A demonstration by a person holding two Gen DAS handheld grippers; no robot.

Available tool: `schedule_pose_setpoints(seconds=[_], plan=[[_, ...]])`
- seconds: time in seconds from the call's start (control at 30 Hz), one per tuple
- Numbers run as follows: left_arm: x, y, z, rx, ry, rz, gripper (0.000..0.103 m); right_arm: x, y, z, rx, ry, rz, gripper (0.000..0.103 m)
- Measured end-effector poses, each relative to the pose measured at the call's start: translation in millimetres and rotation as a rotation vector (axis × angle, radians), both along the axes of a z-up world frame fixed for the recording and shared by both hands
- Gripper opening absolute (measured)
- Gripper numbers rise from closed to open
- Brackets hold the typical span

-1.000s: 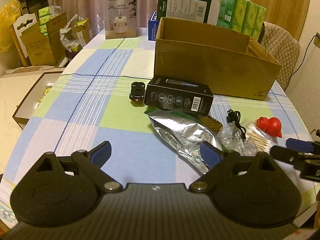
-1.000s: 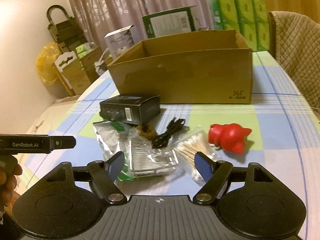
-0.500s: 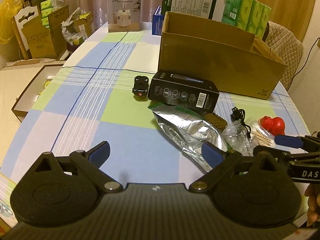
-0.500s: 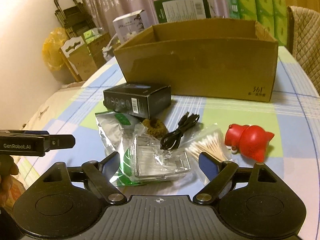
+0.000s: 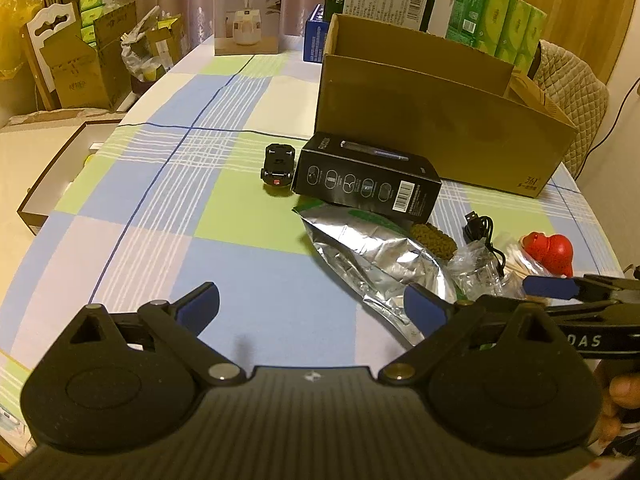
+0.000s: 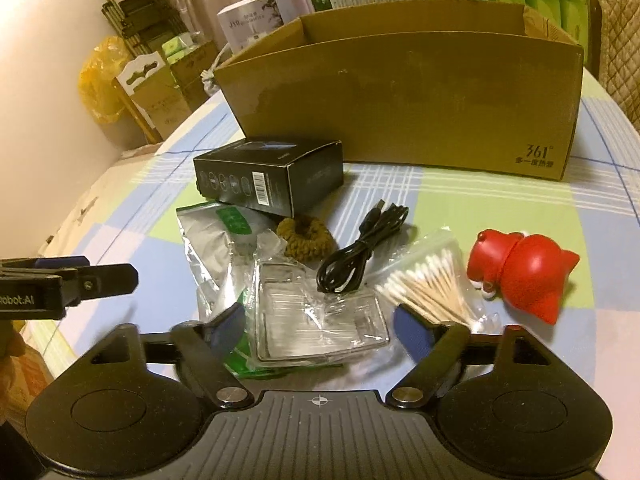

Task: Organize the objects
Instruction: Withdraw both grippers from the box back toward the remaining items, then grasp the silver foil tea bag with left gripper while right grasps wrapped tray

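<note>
My right gripper [image 6: 320,330] hangs low over a clear plastic case [image 6: 320,312] in crinkled wrap. Its jaws are closing with the case between them, and the pads are still apart from it. Around the case lie a silver foil bag [image 6: 208,236], a brown hair tie [image 6: 306,236], a black USB cable [image 6: 360,256], a bag of cotton swabs [image 6: 428,280] and a red toy [image 6: 520,276]. A black carton [image 6: 272,176] rests on the foil bag. My left gripper [image 5: 312,306] stands open over bare tablecloth, beside the foil bag [image 5: 372,256].
An open cardboard box [image 5: 440,120] stands behind the clutter. A small black toy car [image 5: 278,164] sits left of the black carton [image 5: 366,184]. Product boxes line the table's far end. A padded chair [image 5: 572,80] is at the right and a shallow box [image 5: 52,176] lies off the left edge.
My right gripper moved forward and down until the clear case lies between its jaws, which have narrowed. It reaches further into the left wrist view. The left gripper has barely moved.
</note>
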State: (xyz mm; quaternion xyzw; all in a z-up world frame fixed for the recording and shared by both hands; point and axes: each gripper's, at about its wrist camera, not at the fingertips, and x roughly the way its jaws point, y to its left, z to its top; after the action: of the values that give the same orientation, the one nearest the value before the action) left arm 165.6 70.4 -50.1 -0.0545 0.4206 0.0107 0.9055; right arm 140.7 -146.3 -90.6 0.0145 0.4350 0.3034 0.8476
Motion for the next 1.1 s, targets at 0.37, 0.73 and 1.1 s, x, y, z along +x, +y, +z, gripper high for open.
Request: schedule_pose_setpoints(seconds=[0.37,0.73,1.1], plan=[[0,3,-1,-0.001,0.004,0.011,0.097,-21,16,0,-0.028,0.009,0.13,0.066],[4,5,-4,-0.015,0.03,0.004,0.097,-32,-9,18,-0.061,-0.101,0.031,0.066],[49,-14,-20,-0.002,0.118,-0.146,0.093,-18,-18,22,-0.091,-0.136,-0.088,0.066]])
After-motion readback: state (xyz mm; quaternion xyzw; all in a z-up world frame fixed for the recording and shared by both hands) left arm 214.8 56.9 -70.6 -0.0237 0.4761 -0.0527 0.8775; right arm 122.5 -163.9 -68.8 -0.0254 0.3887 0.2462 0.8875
